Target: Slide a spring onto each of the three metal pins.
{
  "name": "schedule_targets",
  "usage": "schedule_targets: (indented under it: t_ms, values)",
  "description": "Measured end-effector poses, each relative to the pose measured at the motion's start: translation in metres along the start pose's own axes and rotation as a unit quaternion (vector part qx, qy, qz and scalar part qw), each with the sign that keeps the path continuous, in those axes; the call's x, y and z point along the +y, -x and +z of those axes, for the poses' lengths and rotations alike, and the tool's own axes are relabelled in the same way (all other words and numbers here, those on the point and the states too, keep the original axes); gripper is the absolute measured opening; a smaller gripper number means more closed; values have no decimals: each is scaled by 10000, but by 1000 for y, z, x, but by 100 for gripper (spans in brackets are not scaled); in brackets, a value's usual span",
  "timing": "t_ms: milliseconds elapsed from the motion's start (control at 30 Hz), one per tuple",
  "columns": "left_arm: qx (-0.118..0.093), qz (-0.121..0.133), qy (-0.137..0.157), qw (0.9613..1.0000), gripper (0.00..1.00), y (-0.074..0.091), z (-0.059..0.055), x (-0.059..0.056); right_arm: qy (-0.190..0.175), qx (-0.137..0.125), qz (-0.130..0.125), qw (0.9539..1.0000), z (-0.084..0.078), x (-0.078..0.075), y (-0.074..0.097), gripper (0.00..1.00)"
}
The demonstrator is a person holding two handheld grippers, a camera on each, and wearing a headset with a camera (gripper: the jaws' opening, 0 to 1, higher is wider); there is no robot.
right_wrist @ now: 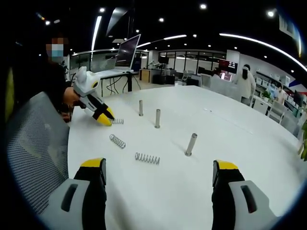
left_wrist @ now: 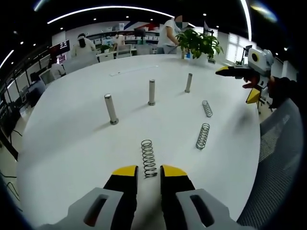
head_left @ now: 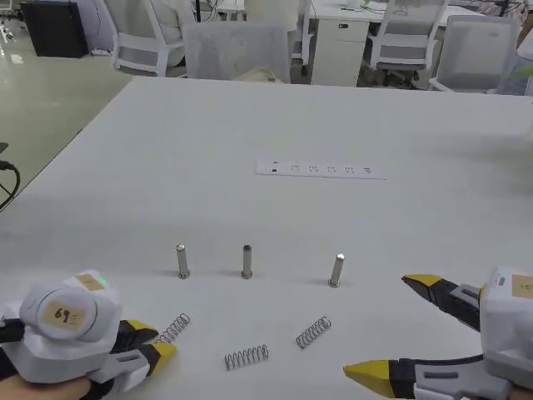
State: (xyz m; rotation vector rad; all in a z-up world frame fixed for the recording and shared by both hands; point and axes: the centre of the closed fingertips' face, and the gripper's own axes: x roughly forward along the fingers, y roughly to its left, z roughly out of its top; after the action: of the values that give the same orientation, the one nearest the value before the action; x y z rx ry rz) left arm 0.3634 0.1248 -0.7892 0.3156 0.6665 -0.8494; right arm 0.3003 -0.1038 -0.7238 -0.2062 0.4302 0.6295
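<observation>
Nearest, the left claw [left_wrist: 149, 171] is held low over the bench [head_left: 291, 125]. Its jaws stand a narrow gap apart and grip nothing. The first spring [left_wrist: 148, 158] lies flat directly ahead of it, with its near end at the gap between the tips; contact cannot be determined. The right claw [right_wrist: 159, 164] hovers with its jaws spread wide, empty. The second spring [right_wrist: 147, 158] lies just ahead of the right claw. The third spring [head_left: 246, 357] lies between the two claws. Beyond the springs, the left pin [head_left: 182, 261], middle pin [head_left: 246, 261] and right pin [head_left: 336, 271] stand upright in a row, each bare.
</observation>
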Motion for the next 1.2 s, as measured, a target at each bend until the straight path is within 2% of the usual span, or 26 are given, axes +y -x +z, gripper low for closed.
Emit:
schedule_targets:
  t_ms: [233,667,1200]
  values:
    - [-36,-2,-67,10000,4,-1,1,0,1,3,-7,10000,0,0,0,91]
    - [-73,10,-126,9999,3,3,2,0,23,-27,-28,10000,3,0,2,91]
    - [-407,-215,-301,9985,2,24,27,-13,152,-122,17,9998,16,5,5,90]
